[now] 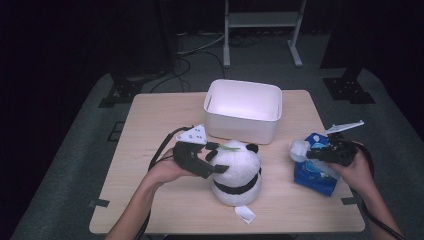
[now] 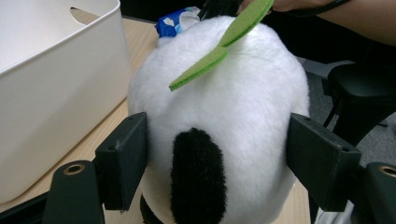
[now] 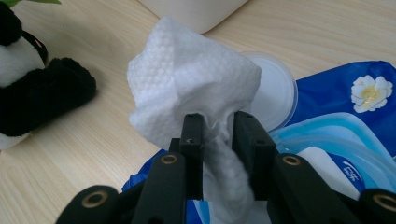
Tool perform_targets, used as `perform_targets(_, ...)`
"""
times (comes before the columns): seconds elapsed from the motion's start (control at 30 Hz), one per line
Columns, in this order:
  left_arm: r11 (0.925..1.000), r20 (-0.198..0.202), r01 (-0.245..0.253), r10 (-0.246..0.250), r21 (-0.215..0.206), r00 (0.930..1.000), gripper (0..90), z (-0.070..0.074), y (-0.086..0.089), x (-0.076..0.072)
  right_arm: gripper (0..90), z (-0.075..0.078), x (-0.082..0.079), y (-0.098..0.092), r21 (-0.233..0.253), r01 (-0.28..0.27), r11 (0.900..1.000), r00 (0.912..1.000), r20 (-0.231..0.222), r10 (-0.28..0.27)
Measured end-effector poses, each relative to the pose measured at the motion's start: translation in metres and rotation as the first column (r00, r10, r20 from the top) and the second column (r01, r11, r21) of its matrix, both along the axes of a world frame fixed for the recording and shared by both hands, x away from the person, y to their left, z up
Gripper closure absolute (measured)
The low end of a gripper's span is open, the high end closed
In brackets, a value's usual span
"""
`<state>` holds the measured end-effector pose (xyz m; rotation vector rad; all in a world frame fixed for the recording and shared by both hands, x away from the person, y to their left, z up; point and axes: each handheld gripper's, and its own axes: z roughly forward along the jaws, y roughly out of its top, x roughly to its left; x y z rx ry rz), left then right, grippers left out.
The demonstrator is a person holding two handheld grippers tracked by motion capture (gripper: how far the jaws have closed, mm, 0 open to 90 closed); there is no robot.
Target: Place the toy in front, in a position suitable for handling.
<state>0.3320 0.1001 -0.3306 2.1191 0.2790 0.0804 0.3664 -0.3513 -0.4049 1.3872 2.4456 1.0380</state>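
The left gripper (image 2: 217, 163) brackets the plush panda (image 2: 219, 121), jaws apart (steadying it), while the right gripper (image 3: 219, 126) pinches a wet wipe (image 3: 191, 88) from its pack (image 3: 341, 121).

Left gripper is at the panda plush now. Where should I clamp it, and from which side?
Clamp the panda plush across its round white head, coming in level from its left as the left gripper sits now. The jaws already flank the widest part, below the green felt leaf; the soft pile should compress and hold.
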Motion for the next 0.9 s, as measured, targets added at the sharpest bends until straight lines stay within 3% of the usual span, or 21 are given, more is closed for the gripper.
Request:
perform_targets(0.23,1.0000,0.000,0.002,-0.002,0.004,1.0000,24.2,0.001,-0.001,0.000,66.7,0.006,-0.001,-0.001,0.000,-0.013,1.000,0.9999,0.009,0.013)
perform_targets(0.9,1.0000,0.000,0.002,-0.002,0.008,1.0000,23.8,0.001,-0.001,0.000,67.3,0.028,-0.006,0.009,0.005,-0.064,0.998,0.9976,0.028,0.064)
